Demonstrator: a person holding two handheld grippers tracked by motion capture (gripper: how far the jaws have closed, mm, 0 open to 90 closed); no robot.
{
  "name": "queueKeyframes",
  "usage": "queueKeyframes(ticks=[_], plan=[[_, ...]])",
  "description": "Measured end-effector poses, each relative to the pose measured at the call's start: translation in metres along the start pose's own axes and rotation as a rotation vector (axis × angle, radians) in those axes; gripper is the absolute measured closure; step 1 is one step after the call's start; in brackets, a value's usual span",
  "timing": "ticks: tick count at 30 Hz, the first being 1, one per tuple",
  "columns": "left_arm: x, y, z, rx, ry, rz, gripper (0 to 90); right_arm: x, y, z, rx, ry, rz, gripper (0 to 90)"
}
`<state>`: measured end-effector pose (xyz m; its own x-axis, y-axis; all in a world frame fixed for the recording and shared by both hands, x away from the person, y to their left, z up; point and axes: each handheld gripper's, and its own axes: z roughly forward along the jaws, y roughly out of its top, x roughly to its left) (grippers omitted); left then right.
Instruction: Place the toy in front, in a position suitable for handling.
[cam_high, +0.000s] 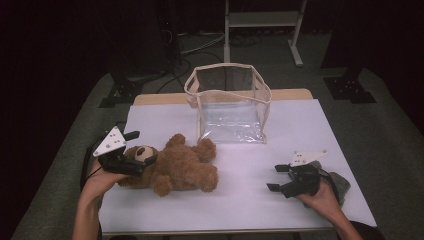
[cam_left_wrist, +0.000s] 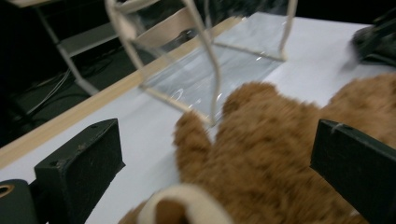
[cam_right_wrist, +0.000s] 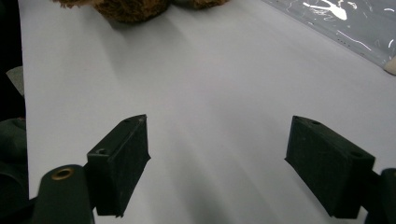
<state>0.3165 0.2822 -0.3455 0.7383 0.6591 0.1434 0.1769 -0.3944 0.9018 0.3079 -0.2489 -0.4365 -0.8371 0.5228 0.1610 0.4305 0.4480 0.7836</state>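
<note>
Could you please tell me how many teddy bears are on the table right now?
1. The brown teddy bear lies at the table's front left, its head between the open left tongs, in front of the clear bag.

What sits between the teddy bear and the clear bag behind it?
Nothing visible: bare white table cover lies between the teddy bear and the clear bag. The left gripper is open around the bear's head.

teddy bear (cam_right_wrist: 135, 7) cut off, top edge
</note>
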Motion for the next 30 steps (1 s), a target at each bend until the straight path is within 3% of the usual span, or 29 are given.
queueKeyframes(ticks=[8, 16, 24, 30], plan=[[0.018, -0.031, 0.001, 0.028, 0.026, -0.059, 5.0, 0.004, 0.003, 0.004, 0.006, 0.008, -0.015, 19.8], [0.021, -0.045, 0.008, 0.062, 0.025, -0.085, 6.0, 0.006, 0.004, 0.007, 0.013, 0.016, -0.026, 19.8], [0.019, -0.052, 0.012, 0.067, 0.005, -0.101, 22.5, 0.020, 0.016, 0.015, 0.004, 0.069, -0.066, 19.7], [0.017, -0.055, 0.012, 0.073, 0.006, -0.126, 26.5, 0.032, 0.031, 0.022, -0.025, 0.149, -0.081, 19.3]])
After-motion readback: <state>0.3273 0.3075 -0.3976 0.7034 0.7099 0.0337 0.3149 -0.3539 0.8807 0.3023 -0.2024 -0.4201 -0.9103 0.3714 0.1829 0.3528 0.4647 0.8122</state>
